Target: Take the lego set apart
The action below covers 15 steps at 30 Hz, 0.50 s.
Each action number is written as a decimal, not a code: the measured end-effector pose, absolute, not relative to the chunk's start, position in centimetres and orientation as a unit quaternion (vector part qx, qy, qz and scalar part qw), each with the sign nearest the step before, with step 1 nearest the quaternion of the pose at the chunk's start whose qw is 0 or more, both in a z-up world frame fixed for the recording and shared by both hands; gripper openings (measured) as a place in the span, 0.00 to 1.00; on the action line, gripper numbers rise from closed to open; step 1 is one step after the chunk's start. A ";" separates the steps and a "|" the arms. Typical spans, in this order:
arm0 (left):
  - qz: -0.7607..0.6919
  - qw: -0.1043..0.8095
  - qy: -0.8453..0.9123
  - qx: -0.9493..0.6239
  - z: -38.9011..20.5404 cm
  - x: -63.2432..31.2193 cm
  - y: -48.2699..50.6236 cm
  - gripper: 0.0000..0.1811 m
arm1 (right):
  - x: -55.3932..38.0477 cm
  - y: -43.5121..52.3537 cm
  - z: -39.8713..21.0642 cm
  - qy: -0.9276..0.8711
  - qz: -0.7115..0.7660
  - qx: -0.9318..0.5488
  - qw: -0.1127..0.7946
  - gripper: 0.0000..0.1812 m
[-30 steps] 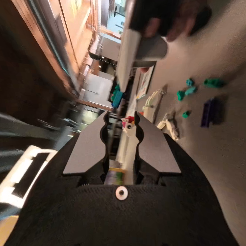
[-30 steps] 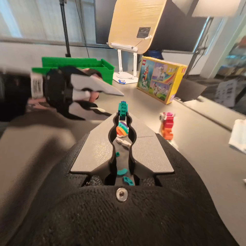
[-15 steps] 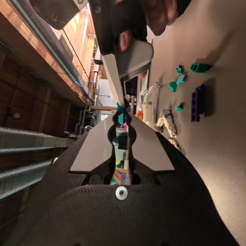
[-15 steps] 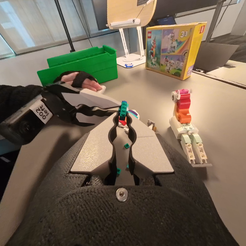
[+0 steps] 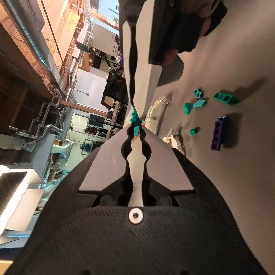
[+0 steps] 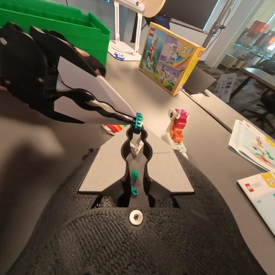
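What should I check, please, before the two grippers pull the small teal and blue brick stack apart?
1. Right gripper shut on the teal and blue brick stack: ok.
2. Left gripper pinching the same stack from the side: ok, its tips are closed on the upper bricks.
3. Each gripper holding a different layer: cannot tell, the tips hide the seam.
4. Stack held above the table: ok.
5. Already removed teal pieces and purple brick lying away from the grippers: ok.
6. Unicorn model standing clear, to the right: ok.
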State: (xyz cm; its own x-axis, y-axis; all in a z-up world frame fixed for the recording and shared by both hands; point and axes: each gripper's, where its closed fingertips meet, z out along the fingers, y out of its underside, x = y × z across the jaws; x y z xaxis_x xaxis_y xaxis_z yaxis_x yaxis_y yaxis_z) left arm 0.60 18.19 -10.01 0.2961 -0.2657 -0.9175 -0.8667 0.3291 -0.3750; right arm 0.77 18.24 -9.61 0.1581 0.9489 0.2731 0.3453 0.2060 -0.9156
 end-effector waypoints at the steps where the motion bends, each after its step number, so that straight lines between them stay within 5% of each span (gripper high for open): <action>1: 0.235 0.612 0.536 -0.532 -10.1 0.6 18.3 0.03 | 0.8 18.3 -9.7 -0.584 0.278 -0.554 0.523 0.05; 7: 0.146 0.637 0.486 -0.580 -9.0 0.2 18.4 0.00 | 1.6 19.9 -9.9 -0.615 0.130 -0.520 0.578 0.05; 15: 0.025 0.646 0.444 -0.621 -9.0 0.8 17.9 0.01 | 1.2 18.6 -8.3 -0.571 0.276 -0.519 0.573 0.05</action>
